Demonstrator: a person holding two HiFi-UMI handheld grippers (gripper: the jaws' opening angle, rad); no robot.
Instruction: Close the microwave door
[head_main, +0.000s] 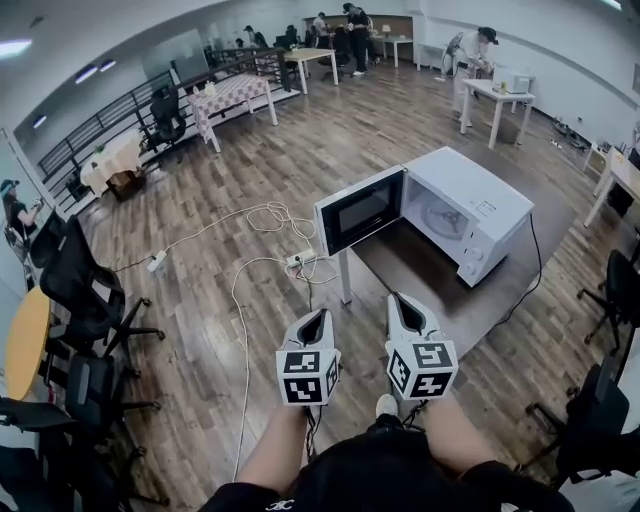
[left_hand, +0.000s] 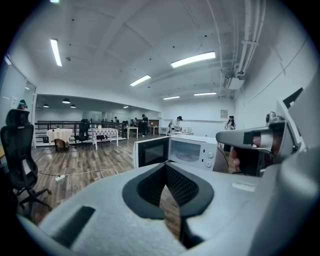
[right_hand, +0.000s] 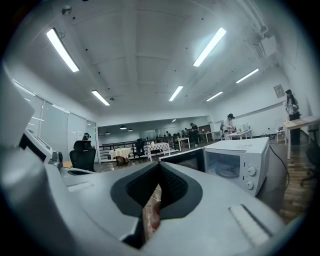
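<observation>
While its door (head_main: 360, 211) gapes, the microwave (head_main: 482, 203) sits beyond the right claw (head_main: 403, 298) (shut).

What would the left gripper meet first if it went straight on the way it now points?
Probably the open microwave door, which stands directly ahead of the left gripper; the depth between them is hard to judge.
</observation>
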